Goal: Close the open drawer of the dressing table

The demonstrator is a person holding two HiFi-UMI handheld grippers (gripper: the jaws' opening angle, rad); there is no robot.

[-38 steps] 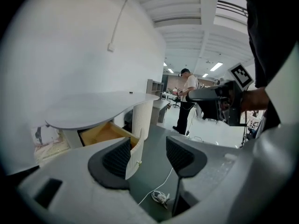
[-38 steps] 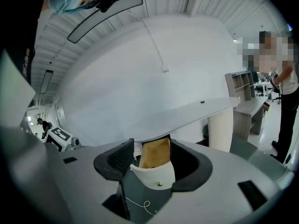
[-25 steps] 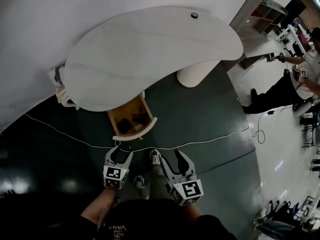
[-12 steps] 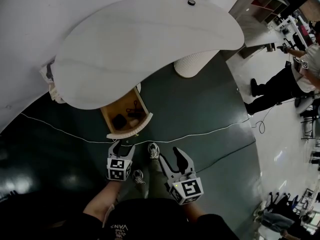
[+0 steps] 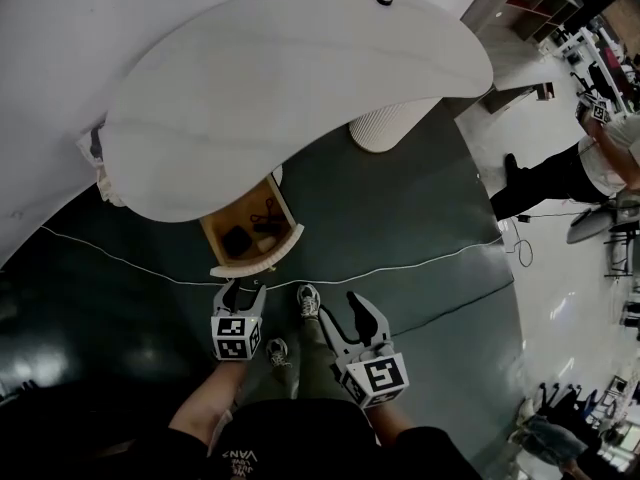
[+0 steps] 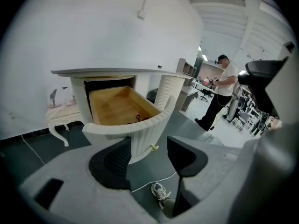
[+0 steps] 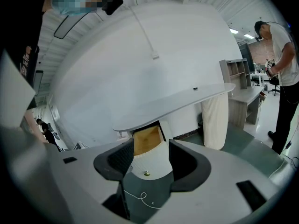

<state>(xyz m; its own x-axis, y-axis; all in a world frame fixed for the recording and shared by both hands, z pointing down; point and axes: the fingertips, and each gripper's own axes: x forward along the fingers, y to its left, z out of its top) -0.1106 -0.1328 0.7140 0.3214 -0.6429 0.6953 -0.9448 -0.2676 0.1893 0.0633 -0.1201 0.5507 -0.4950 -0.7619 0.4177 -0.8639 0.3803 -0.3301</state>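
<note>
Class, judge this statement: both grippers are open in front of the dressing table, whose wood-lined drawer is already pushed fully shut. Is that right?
No. The drawer is not shut: the head view shows it pulled out from under the dressing table, its wood lining exposed. The left gripper and right gripper are indeed both open in front of it.

Open dark floor (image 5: 400, 218) lies near the drawer (image 5: 252, 240), crossed only by a thin white cable (image 5: 130, 265). The tabletop (image 5: 290, 88) overhangs the drawer's far half. A ribbed pedestal (image 5: 390, 126) stands to its right and a cushioned stool (image 5: 98, 163) to its left.
</note>
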